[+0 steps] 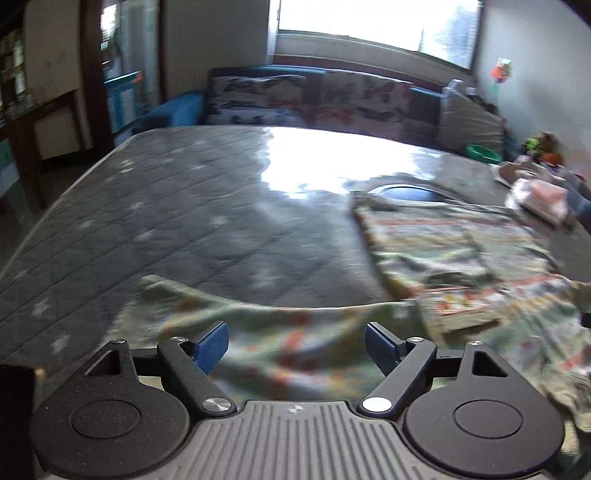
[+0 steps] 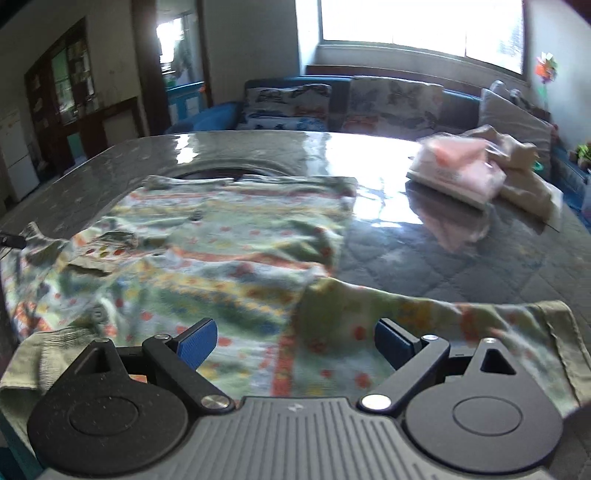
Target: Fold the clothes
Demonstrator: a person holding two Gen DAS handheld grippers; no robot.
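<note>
Both grippers hang low over a patterned shirt (image 2: 207, 258) spread on a grey quilted mattress (image 1: 177, 206). Seen from the left wrist, the left gripper (image 1: 295, 345) has its two blue fingers (image 1: 212, 345) spread wide, nothing pinched between them; one sleeve of the shirt (image 1: 258, 332) lies just ahead of and beneath the gap, stretching off to the left, while the body of the garment runs away ahead and to the right. Whether the fingertips touch the cloth cannot be told, since the picture is blurred.

Seen from the right wrist, the right gripper (image 2: 295, 343) is likewise wide open and holds nothing. The shirt's front fills the space ahead and to the left of its fingers (image 2: 197, 341), with small buttons and a chest pocket visible, and the other sleeve trails off to the right just past the right finger. The shirt's collar end lies at the far side, away from the tool.

Further ahead and to the right of the right gripper, well apart from the shirt, sits a stack of folded pink and beige clothes (image 2: 476, 173) on the mattress. Beyond the mattress's far edge stands a blue sofa (image 2: 369, 99) with printed cushions under a bright window (image 2: 417, 26).
</note>
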